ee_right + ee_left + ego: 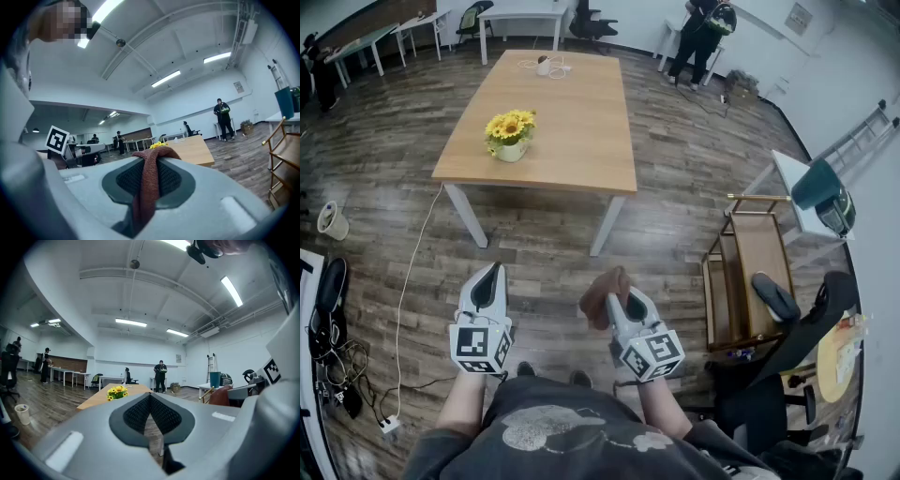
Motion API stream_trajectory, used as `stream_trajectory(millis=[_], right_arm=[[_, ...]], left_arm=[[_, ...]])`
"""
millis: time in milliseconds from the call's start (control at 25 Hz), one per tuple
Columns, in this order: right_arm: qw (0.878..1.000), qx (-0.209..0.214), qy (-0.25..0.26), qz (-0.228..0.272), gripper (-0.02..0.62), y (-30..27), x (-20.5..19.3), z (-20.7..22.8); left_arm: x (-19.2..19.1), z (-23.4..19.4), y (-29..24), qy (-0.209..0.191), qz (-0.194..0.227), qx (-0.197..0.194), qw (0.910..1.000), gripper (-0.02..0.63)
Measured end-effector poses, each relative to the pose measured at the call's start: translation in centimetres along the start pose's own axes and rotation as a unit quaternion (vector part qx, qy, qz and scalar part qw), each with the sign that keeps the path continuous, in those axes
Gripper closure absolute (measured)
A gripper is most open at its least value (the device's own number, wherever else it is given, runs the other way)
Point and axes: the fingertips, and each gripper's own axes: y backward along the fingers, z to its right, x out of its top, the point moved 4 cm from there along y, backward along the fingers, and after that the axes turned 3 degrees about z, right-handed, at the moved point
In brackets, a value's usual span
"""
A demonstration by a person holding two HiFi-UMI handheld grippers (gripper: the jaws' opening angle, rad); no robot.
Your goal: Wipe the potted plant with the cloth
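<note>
Potted plant (510, 136) stands on the table (581, 122), well ahead of both grippers. Right gripper (623, 298) pinches the reddish cloth (600, 291), draped over its tips; left gripper (490, 279) is pressed together, empty. Best to close in with the pinch firm and lead with the loose fold, brushing lightly so nothing tips
</note>
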Motion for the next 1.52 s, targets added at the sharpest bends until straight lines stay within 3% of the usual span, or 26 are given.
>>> stream_trajectory(millis=[200,440,640,840,1160,1320,1520], right_arm=[[1.000,0.015,0.004,0.006,0.554,0.8,0.5,1.0],[0.998,0.056,0.003,-0.001,0.554,2.2,0.3,2.0],[0.997,0.081,0.008,-0.004,0.554,3.6,0.0,3.3],[0.997,0.075,-0.011,-0.014,0.552,4.2,-0.9,4.8],[0.996,0.080,-0.007,-0.033,0.552,1.1,-2.1,5.6],[0.996,0.081,0.005,-0.042,0.552,-2.6,-1.9,6.3],[0.996,0.075,0.019,-0.044,0.552,-9.2,-0.6,7.1]], left_arm=[[-0.4,2.6,0.8,0.006,-0.006,0.005,1.0000,0.589],[-0.7,5.2,2.1,0.007,-0.010,0.038,0.9992,0.589],[-0.4,7.2,3.8,0.005,0.031,0.081,0.9962,0.589],[-1.3,8.0,5.4,-0.036,0.039,0.121,0.9913,0.589],[-3.2,6.0,1.8,-0.057,0.023,0.132,0.9893,0.589],[-4.3,3.8,-1.8,-0.093,0.008,0.138,0.9859,0.589],[-4.6,-0.3,-7.5,-0.059,0.002,0.128,0.9900,0.589]])
